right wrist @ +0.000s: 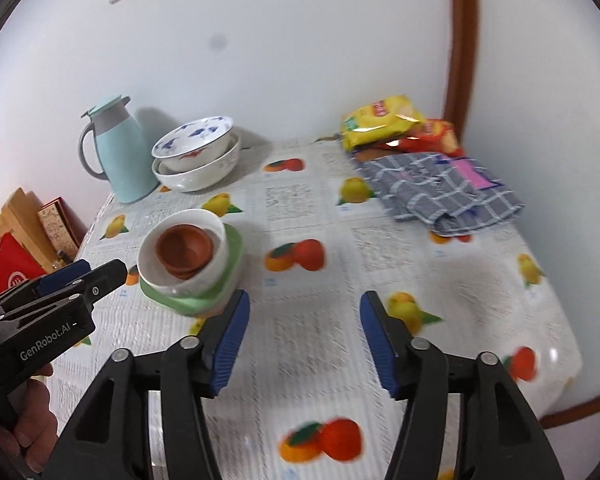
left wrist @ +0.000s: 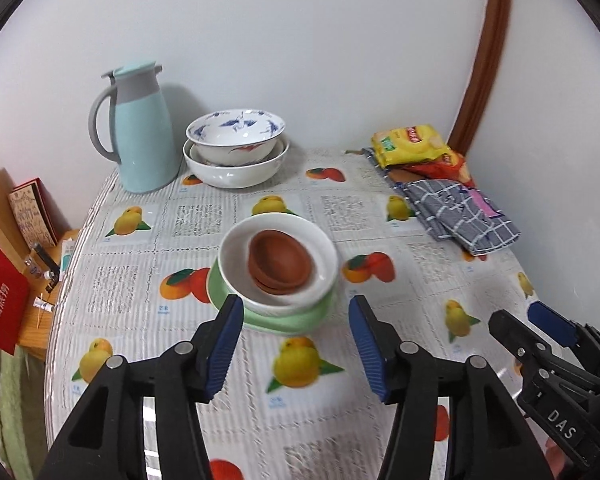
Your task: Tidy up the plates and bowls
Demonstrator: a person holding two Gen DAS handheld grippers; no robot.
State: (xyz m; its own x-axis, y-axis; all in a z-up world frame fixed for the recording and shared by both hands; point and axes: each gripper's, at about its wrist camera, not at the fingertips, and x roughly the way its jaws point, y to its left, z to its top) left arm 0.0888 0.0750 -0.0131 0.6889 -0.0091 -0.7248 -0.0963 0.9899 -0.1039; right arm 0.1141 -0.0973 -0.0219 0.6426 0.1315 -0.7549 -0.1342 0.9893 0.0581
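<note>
Left gripper nearest, jaws spread, nothing between, above the fruit-print cloth. Right gripper likewise spread and empty; seen also at 4 o'clock in the left view. Just beyond, at 12 o'clock of the left gripper: brown dishes nested in a white bowl, standing on a green plate. Farther, at 2 o'clock, checked towel and yellow packet. Farthest, by the wall at 11 o'clock: patterned bowl inside a larger white bowl, jug beside.
</note>
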